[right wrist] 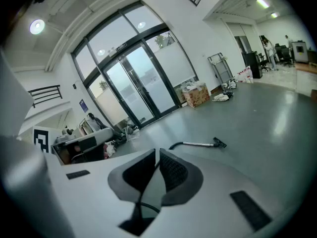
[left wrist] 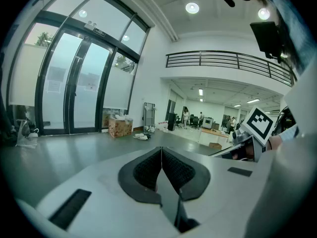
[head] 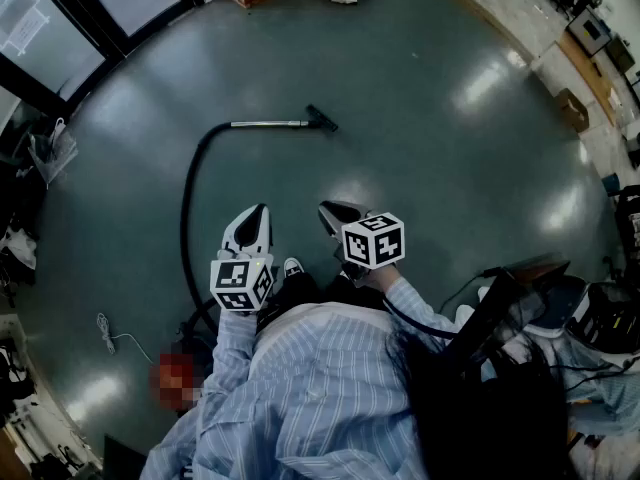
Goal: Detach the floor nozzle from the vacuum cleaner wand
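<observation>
Presently, one silver wand [head: 268, 123] lies flat on the grey-green floor [head: 450, 198] at the far side, well apart from both tongs. A small black floor nozzle [head: 322, 118] is fitted on its right end, and a black hose [head: 188, 208] curves from its left end toward the near side. The left gripper [head: 262, 210] and right gripper [head: 325, 208] each have jaws together, with nothing between them.

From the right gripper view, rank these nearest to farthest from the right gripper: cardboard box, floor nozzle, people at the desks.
1. floor nozzle, on the open floor ahead
2. cardboard box, near the glass doors
3. people, far right background
</observation>
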`<state>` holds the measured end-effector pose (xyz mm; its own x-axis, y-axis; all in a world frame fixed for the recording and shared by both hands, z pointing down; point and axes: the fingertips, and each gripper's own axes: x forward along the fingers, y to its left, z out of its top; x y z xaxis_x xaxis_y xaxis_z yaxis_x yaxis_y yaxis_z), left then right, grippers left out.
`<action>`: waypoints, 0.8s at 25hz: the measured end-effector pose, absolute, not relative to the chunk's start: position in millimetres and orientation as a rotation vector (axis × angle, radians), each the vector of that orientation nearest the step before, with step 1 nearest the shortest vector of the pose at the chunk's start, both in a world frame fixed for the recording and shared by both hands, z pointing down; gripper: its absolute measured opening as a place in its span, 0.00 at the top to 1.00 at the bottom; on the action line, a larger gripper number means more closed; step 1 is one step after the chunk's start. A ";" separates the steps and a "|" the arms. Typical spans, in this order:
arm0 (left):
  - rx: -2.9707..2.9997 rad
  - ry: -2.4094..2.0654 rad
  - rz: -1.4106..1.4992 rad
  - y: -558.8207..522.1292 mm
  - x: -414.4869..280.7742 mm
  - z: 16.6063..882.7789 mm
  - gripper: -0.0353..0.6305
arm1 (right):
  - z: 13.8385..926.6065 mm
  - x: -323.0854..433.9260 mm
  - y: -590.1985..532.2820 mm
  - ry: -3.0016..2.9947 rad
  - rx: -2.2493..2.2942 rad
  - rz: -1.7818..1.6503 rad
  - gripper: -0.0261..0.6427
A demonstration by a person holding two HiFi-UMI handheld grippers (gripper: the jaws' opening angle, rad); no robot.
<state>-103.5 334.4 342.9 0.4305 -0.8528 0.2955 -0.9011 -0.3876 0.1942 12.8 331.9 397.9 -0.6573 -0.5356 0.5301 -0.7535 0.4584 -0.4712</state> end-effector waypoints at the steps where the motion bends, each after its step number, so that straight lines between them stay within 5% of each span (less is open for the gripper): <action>1: 2.361 -1.507 0.205 333.7 -106.7 342.1 0.94 | 397.7 10.6 331.1 -2.405 1.099 1.005 0.91; 20: 2.415 -1.346 0.214 298.9 -141.2 357.2 0.94 | 396.6 -24.1 282.5 -2.415 1.276 1.091 0.91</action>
